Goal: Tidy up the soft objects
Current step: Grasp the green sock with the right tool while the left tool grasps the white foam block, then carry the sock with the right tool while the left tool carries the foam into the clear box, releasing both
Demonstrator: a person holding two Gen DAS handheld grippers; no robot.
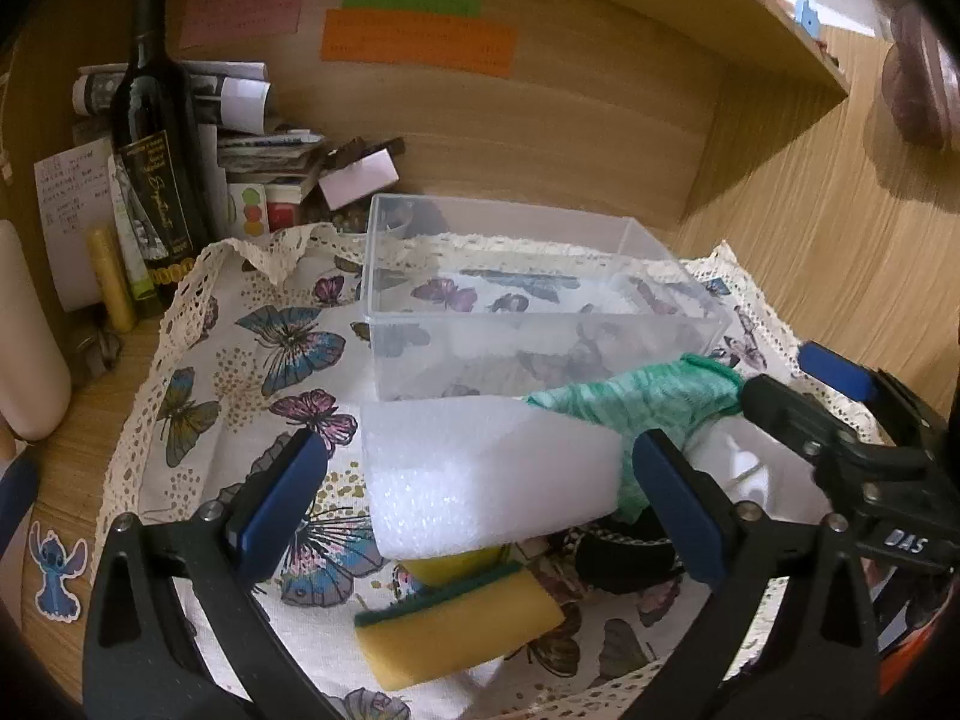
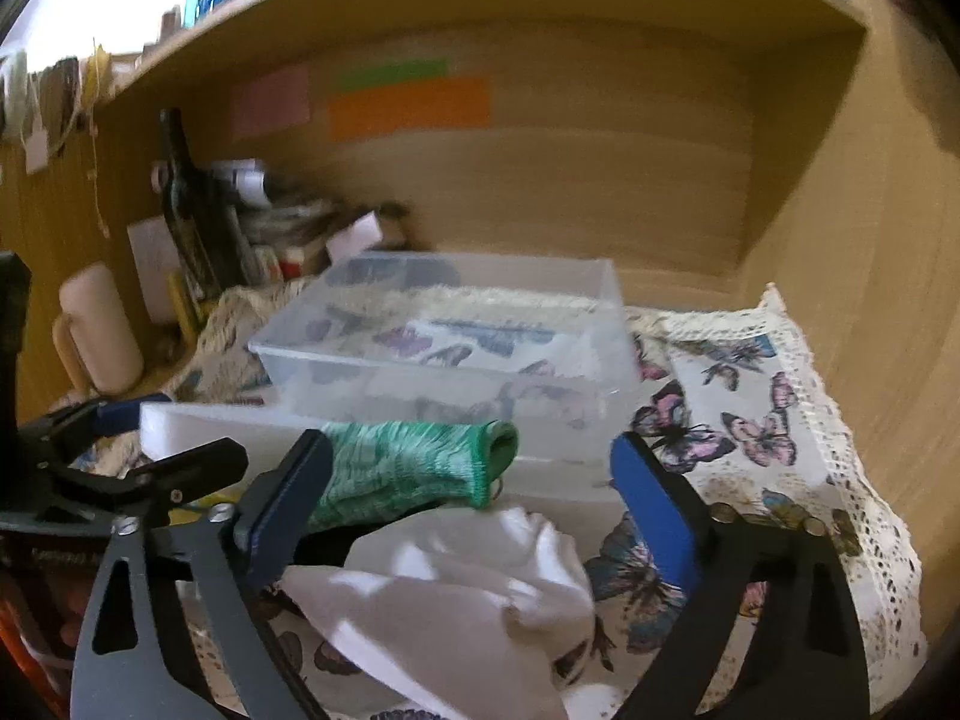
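Handling, foam block [image 1: 480,468]: judged very light and springy; it lies on the butterfly cloth [image 1: 198,360] just in front of the clear box; take it across its short width, gently.
Handling, green knit glove [image 2: 408,462]: limp, will sag; it rests on the foam block's right end; pinch it mid-body.
Handling, white cloth [image 2: 468,588]: soft, crumpled, likely to trail; grasp it at a thick fold.
Handling, yellow sponge [image 1: 456,624]: compressible, with a green scouring face; it lies nearest the left camera.
Container, clear box [image 1: 528,300]: lidless plastic tub on the cloth; nothing seen inside.
Left gripper [image 1: 480,510]: jaws wide apart, straddling the foam block, pads not pressing.
Right gripper [image 2: 474,504]: jaws spread, above the white cloth and glove, holding nothing.
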